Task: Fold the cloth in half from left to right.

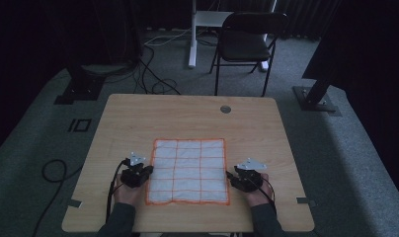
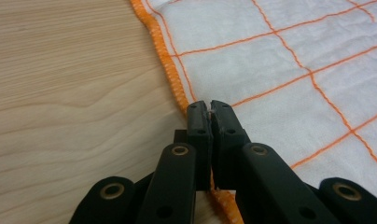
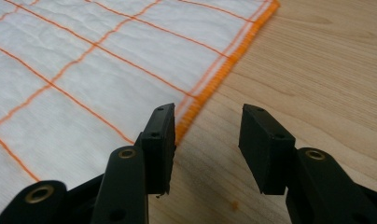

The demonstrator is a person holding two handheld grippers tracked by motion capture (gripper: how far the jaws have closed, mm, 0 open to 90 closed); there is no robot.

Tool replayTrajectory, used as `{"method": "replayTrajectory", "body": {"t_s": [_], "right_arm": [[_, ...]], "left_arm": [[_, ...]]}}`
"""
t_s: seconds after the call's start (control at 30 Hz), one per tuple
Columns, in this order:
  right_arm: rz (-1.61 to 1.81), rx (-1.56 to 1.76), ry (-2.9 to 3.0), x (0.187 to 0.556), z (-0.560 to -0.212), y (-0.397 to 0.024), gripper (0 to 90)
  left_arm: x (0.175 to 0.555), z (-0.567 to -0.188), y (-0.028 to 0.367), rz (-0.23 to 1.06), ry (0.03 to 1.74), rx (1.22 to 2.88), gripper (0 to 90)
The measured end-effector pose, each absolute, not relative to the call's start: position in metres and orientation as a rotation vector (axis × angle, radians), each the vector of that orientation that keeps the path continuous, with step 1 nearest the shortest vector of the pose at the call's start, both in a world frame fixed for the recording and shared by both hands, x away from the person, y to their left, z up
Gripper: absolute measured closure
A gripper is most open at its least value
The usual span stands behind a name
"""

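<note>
On the wooden table (image 1: pixel 138 113), left gripper (image 2: pixel 210 106) pinched tight on the orange hem at the near left edge of the white, orange-gridded cloth (image 1: pixel 188 170). Cloth spread flat at centre. Right gripper (image 3: pixel 207 123) jaws apart, straddling the right hem, not pressing it.

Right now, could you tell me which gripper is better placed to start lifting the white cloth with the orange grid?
Left. The left gripper is shut on the cloth's orange hem; the right gripper stands open, its jaws beside the opposite edge, gripping nothing.
</note>
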State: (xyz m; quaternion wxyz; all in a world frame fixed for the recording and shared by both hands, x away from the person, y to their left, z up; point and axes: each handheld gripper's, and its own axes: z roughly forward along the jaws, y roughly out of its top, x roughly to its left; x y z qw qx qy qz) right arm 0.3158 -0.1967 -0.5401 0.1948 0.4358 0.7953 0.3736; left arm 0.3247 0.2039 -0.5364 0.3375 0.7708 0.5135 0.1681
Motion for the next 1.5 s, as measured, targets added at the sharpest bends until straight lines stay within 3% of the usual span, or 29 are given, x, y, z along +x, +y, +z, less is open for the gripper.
{"method": "replayTrajectory", "body": {"t_s": [0.37, 0.67, 1.5], "right_arm": [[1.048, 1.221, 2.229, 0.316, -0.54, -0.197, 55.7], [1.039, 1.219, 2.235, 0.316, -0.541, -0.195, 55.7], [1.037, 1.219, 2.239, 0.316, -0.541, -0.195, 55.7]], "left_arm": [[0.326, -0.534, 0.217, 0.487, 1.416, 1.995, 88.8], [0.321, -0.513, 0.213, 0.397, 1.266, 1.927, 88.9], [0.339, -0.48, 0.109, 0.205, 0.924, 2.039, 88.9]]}}
